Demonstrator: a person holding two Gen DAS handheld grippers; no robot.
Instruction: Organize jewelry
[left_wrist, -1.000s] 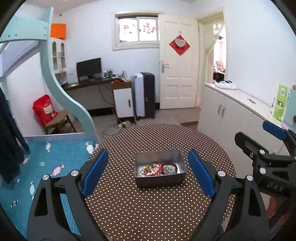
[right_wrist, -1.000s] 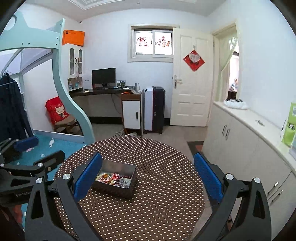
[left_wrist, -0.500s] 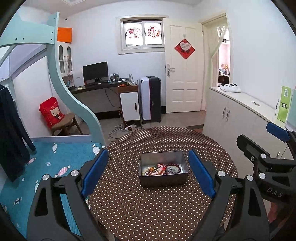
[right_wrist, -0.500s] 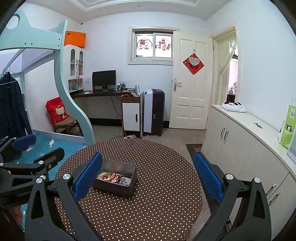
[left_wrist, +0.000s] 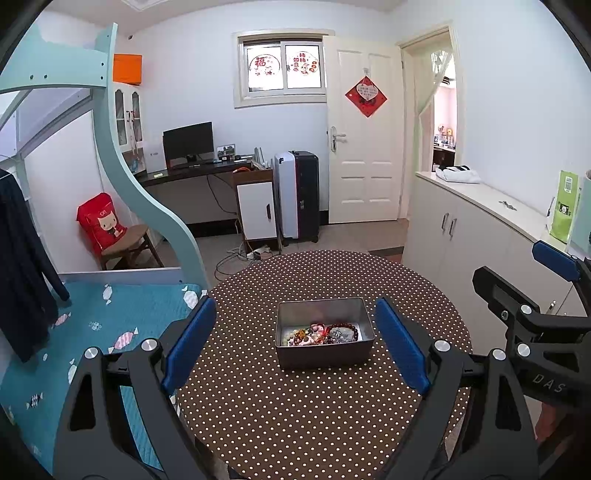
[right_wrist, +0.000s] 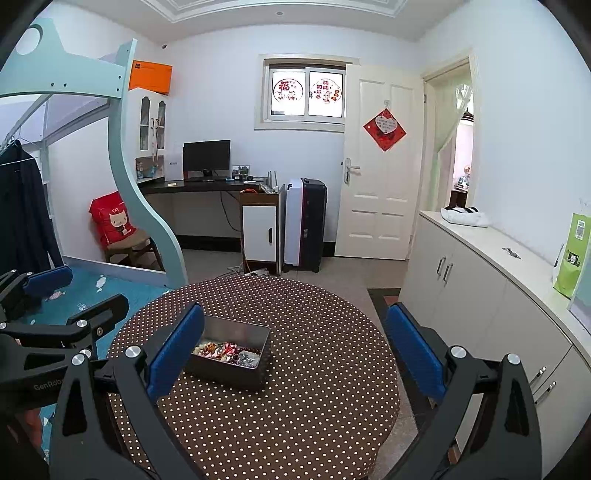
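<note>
Both wrist views tilt upward since a second ago, more ceiling and wall showing; one grey rectangular metal tin sits lower in frame, its place on the counter unchanged. One round counter with brown white-dotted cloth carries the tin, near the middle of the cloth. Inside the tin lies a heap of jewelry: one dark red bead bracelet, pale beads, pink and red bits, a silvery lump; exact piece count cannot be told.

Left claw hovers above the counter, two blue-padded fingers spread wide apart, the tin framed between them, nothing touched. Right claw also hovers with two blue fingers wide apart, holding nothing; the tin shows just beside its left finger. Each claw appears at the edge of the other's view.

Room: one teal bunk bed frame, one teal candy-print bed sheet, one black monitor on a dark desk, one black-and-silver suitcase, one white panelled door with one red diamond ornament, one window with two red paper cuts, one red cat-print cushion on one wooden chair, one orange box, one green paper bag on a white cabinet.
</note>
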